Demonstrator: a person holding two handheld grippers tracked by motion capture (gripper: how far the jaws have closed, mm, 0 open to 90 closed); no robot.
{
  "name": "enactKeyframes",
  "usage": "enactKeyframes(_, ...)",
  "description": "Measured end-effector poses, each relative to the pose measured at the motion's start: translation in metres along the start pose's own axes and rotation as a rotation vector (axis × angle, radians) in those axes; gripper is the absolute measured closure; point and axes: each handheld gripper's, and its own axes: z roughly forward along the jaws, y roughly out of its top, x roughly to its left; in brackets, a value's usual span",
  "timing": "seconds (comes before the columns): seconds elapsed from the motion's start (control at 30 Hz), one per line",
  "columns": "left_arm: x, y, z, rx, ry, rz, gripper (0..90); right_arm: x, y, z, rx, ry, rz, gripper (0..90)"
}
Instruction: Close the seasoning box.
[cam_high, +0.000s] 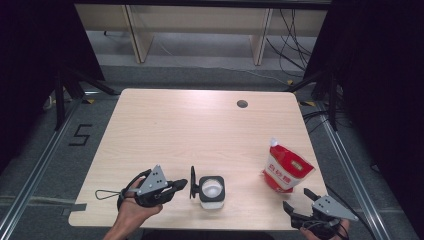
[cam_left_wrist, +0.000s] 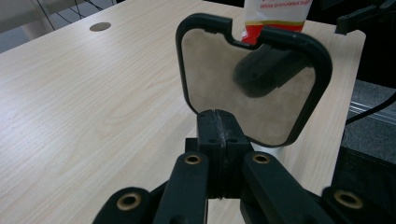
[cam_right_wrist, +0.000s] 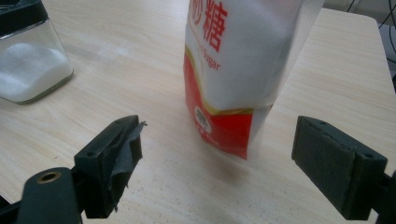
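Left tongs (cam_high: 183, 185) were clamped on the jar's upright hinged lid (cam_high: 193, 182), its face toward them, near the worktop's (cam_high: 200, 125) front edge; right tongs (cam_high: 300, 199) gaped before the standing sugar bag (cam_high: 286, 167).

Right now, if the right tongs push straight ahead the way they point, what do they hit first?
Most likely the sugar bag. In the right gripper view it stands upright on the table, centred ahead of the right tongs, whose jaws are open with nothing between them. Depth is hard to judge, but nothing lies in between.

Red-and-white sugar bag (cam_high: 286, 172), black lid (cam_high: 193, 182)
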Motion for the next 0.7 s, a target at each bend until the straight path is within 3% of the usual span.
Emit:
enactKeyframes(0.23, -0.004, 0.008, -0.002, -0.012, -0.011, 0.025, 89.2, -0.002, 0.0, 0.0, -0.006, -0.01, -0.021, 16.8)
enactKeyframes(0.3, -0.006, 0.01, -0.003, -0.016, -0.012, 0.026, 89.1, 0.0, 0.0, 0.0, 0.0, 0.002, 0.005, 16.8)
enactKeyframes(0.43, -0.007, 0.013, -0.002, -0.018, -0.018, 0.036, 89.1, -0.001, 0.0, 0.0, -0.003, -0.003, -0.013, 16.8)
enactKeyframes(0.7, -0.011, 0.018, 0.005, -0.006, -0.025, 0.059, 89.1, -0.001, 0.001, -0.001, -0.007, -0.006, 0.002, 16.8)
